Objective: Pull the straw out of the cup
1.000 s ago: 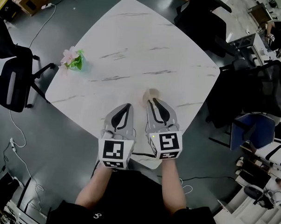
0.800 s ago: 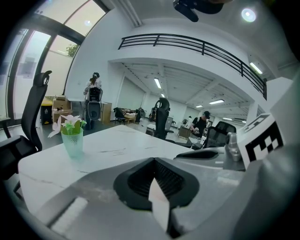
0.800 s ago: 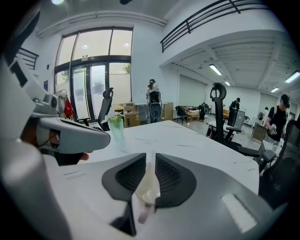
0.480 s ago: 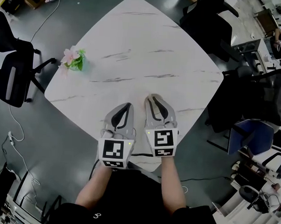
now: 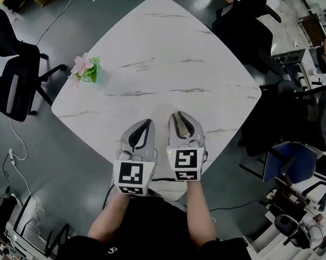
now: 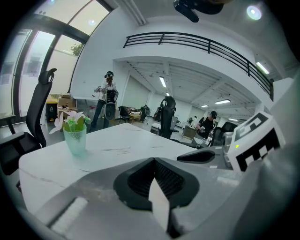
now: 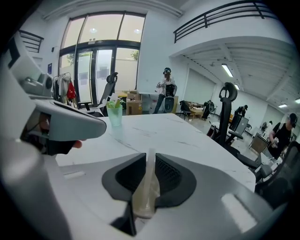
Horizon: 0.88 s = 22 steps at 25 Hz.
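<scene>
Both grippers hover side by side over the near edge of the white marble table (image 5: 171, 57). My right gripper (image 5: 177, 115) (image 7: 149, 157) is shut on a translucent beige cup (image 7: 145, 197), which is pressed flat between its jaws; a thin edge of it stands up at the tips. My left gripper (image 5: 147, 122) (image 6: 153, 160) is shut on a white strip (image 6: 159, 204), which looks like the straw. The head view shows neither cup nor straw, as the grippers hide them. The two grippers are a small gap apart.
A green cup of pink flowers (image 5: 86, 69) (image 6: 75, 136) (image 7: 114, 114) stands near the table's left corner. Black office chairs stand to the left (image 5: 16, 88) and right (image 5: 293, 111). People stand far off in the room (image 6: 107, 93).
A second ago a beige cup showed just past the right gripper's tip in the head view; it no longer shows there. Both grippers have barely shifted.
</scene>
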{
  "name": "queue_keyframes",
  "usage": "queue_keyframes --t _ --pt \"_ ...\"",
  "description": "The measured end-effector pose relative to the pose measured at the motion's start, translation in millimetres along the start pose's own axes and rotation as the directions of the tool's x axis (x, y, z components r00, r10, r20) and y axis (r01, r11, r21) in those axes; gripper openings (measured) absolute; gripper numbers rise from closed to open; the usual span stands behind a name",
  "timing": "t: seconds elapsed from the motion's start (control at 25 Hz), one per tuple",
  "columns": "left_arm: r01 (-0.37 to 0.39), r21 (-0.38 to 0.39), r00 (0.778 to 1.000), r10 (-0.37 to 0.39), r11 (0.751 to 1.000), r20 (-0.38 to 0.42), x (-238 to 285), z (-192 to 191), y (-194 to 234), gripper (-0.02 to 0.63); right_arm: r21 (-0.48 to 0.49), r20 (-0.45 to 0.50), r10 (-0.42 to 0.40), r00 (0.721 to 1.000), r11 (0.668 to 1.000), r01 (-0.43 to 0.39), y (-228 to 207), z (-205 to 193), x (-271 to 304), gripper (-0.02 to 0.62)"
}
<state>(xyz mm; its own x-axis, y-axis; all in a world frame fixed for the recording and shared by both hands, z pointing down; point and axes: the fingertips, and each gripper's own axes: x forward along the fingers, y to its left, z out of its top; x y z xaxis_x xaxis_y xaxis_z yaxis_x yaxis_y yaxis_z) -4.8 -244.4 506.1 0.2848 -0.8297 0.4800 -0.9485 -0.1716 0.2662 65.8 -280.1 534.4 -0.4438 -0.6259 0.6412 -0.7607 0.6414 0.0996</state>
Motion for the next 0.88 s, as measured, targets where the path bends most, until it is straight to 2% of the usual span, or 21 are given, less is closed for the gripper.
queue_keyframes --t 0.44,0.68,0.88 --pt "0.009 0.003 1.000 -0.009 1.000 0.016 -2.0 8.0 2.1 0.002 -0.023 -0.026 -0.017 1.000 1.000 0.017 1.5 -1.6 3.4 0.049" --pt "0.040 0.033 0.998 -0.042 0.999 0.040 -11.2 19.3 -7.3 0.002 0.035 0.090 -0.055 0.994 0.998 0.052 -2.6 19.8 -21.2 0.049" --pt "0.078 0.062 0.995 -0.082 0.995 0.061 -24.6 26.9 -18.5 0.002 0.123 0.209 -0.107 0.972 0.989 0.082 -6.3 37.0 -53.2 0.049"
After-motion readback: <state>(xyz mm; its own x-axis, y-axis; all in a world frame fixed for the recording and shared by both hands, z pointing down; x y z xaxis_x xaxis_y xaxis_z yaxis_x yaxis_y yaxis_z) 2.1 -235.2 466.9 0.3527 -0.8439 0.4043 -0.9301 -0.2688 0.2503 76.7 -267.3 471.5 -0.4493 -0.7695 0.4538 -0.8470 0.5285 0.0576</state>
